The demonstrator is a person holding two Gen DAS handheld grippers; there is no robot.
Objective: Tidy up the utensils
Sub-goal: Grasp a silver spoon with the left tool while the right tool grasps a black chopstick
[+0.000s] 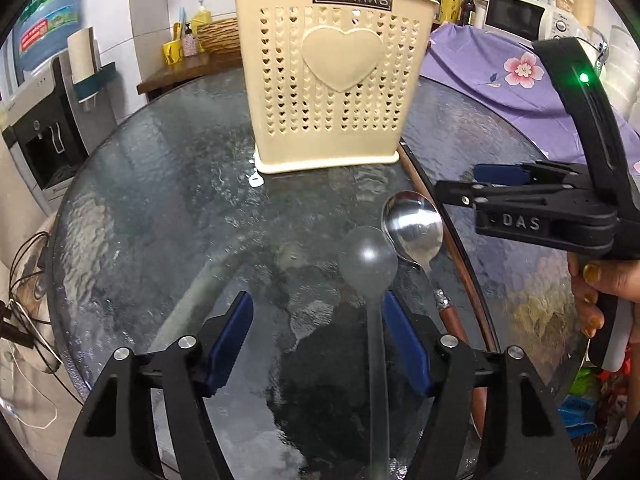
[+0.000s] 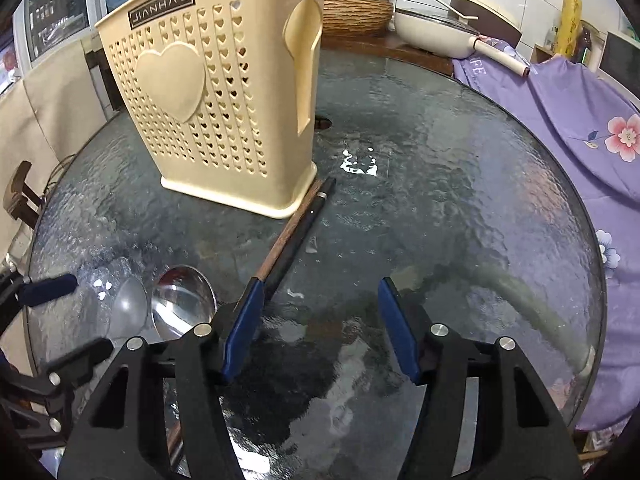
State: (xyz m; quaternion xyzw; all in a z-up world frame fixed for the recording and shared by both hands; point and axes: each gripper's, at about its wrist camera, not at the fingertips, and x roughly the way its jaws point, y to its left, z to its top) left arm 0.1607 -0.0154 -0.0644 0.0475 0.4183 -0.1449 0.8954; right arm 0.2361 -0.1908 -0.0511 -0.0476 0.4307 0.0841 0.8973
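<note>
Between my left hand-held gripper's (image 1: 316, 344) wide-open fingers, the clear plastic spoon (image 1: 370, 264) is lying on the counter (image 1: 160, 208), touching the steel spoon (image 1: 414, 226); light, slippery, I'm judging its thin handle the best hold.

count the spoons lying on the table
2: a clear plastic spoon between the open left gripper's fingers, and a metal spoon touching its right side. Others may sit hidden inside the holder.

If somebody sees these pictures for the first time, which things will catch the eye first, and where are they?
First comes the cream utensil holder with its big heart, upright at the far side of the glass table. Next, the shiny metal spoon beside a clear plastic spoon, lying before the open left gripper. The open right gripper hovers near two chopsticks.
</note>
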